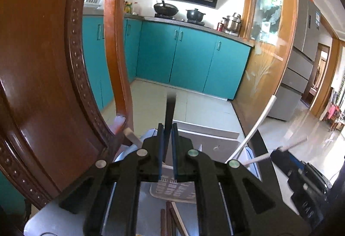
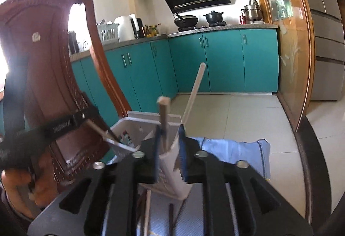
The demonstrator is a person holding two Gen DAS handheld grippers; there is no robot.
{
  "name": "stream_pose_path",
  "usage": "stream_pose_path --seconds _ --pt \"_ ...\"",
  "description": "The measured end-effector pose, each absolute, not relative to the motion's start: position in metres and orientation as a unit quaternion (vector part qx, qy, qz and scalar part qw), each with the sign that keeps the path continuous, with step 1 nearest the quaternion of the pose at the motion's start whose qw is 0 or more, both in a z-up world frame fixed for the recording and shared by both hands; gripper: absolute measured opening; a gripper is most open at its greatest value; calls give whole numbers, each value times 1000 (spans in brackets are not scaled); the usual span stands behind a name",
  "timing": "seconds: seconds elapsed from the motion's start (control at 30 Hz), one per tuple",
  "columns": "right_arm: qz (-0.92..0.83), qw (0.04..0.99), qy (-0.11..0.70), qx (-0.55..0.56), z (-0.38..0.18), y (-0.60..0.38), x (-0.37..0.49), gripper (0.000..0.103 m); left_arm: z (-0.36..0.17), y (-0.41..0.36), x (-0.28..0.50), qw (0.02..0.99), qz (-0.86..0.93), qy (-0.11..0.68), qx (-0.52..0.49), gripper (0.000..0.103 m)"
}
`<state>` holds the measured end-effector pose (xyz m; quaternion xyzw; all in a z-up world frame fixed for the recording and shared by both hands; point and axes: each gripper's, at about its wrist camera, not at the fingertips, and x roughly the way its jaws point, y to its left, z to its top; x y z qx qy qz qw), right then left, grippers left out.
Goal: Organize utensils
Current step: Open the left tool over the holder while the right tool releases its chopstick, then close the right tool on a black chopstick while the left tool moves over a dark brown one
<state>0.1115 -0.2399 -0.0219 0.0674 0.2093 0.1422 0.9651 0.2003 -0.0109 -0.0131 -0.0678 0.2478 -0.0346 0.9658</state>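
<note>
Nearest you, spare chopsticks (image 1: 172, 220) lie before the basket (image 1: 172, 190). Your left gripper (image 1: 167, 149) pinches a dark chopstick (image 1: 169, 119) above it; your right gripper (image 2: 169, 145) pinches a pale chopstick (image 2: 164, 119). Both appear light, stiff and slippery; grip mid-shaft.

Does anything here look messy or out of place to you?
Yes. Several chopsticks lie loose on the table in front of the holder instead of standing in it. A white chopstick in the holder leans sharply to one side. Nothing looks spilled or broken.
</note>
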Motion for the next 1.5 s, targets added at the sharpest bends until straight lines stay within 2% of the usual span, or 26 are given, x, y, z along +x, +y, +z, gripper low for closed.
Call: stream_pose_path --seconds 0.13,0.33,0.43,0.57,0.8,1.0,1.3,1.37,1.4,1.43,1.47,1.5 --pt "159 966 192 70 -23 -246 89 41 -12 -7 187 972 -36 225 -62 13" --pt "182 962 195 65 -36 -254 61 49 -12 4 152 980 -39 181 -66 27" --pt "182 958 219 40 -51 -245 55 50 -20 4 134 984 -25 167 -50 30" --pt "181 946 268 -14 -77 -222 52 50 -35 -4 118 986 -9 166 -13 38" --pt "150 917 363 -70 -120 -200 66 51 -50 -11 107 983 1 181 19 41" --pt "112 880 455 -75 -165 -199 86 51 -56 -1 113 977 7 212 3 43" --pt "116 876 462 -79 -174 -189 93 51 -71 16 126 961 4 273 -33 45" --pt "122 876 460 -82 -171 -185 92 42 -73 17 127 960 3 279 -30 45" --pt "129 876 458 -83 -171 -182 90 28 -75 16 127 959 3 280 -28 46" --pt "134 875 457 -85 -170 -180 89 19 -75 15 127 959 3 281 -25 46" --pt "136 875 457 -86 -169 -179 89 16 -76 14 126 959 3 281 -23 46" --pt "137 875 456 -85 -169 -178 88 10 -77 13 126 959 2 282 -18 47"
